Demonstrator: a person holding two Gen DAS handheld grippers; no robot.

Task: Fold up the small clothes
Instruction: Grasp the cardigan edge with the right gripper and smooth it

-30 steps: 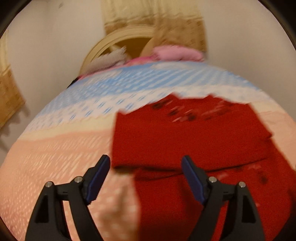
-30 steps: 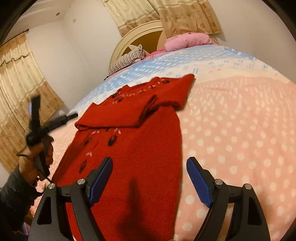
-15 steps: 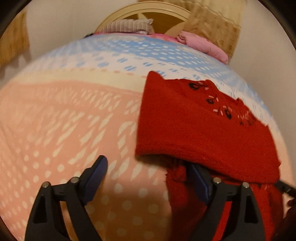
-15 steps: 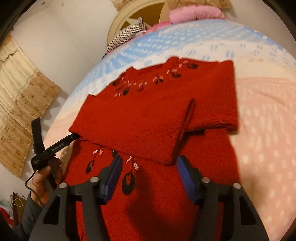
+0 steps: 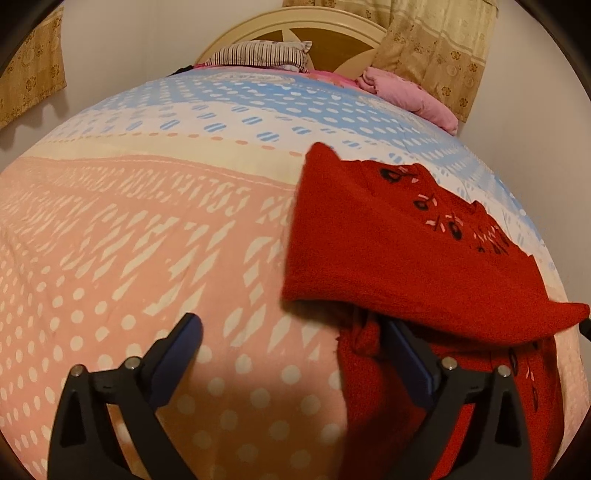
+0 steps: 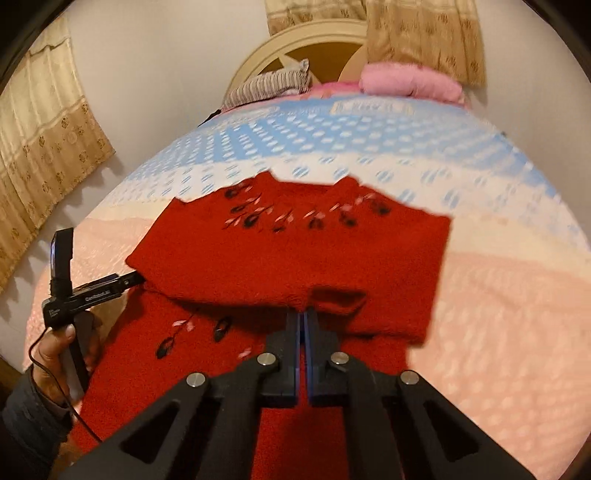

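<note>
Bed (image 5: 147, 240) fills both views: quilt cover pink with white dots and dashes in the near half, a cream band across the middle, blue-and-white toward the head end.

Cream arched headboard (image 5: 295, 29) at 12 o'clock in both views, wall behind it. Beige patterned curtains (image 6: 40, 147) at 9 to 10 o'clock and at 1 o'clock in the right wrist view.

Red knitted sweater (image 6: 288, 254) lies flat on the quilt, centre of the right wrist view, 3 to 5 o'clock in the left wrist view. Black and pink embroidered sprigs near the neckline and on the lower body. Its sleeves are folded across the chest; the folded part casts a shadow on the body beneath.

Pink pillow (image 6: 410, 81) at 1 o'clock by the headboard; striped pillow (image 6: 269, 85) beside it at 12 o'clock.

Right gripper (image 6: 303, 317): blue pads pressed together at 6 o'clock, tips at the lower edge of the folded sleeve. Whether a pinch of knit is caught between them cannot be told.

Left gripper (image 5: 295, 332): jaws wide and opening, nothing gripped. Its left finger (image 5: 181, 350) stands over bare quilt; its right one lies against the sweater's edge, tip hidden under the folded sleeve. In the right wrist view it shows at 8 to 9 o'clock, held by a hand (image 6: 55, 354) with a dark sleeve; a thin cable trails from it.
</note>
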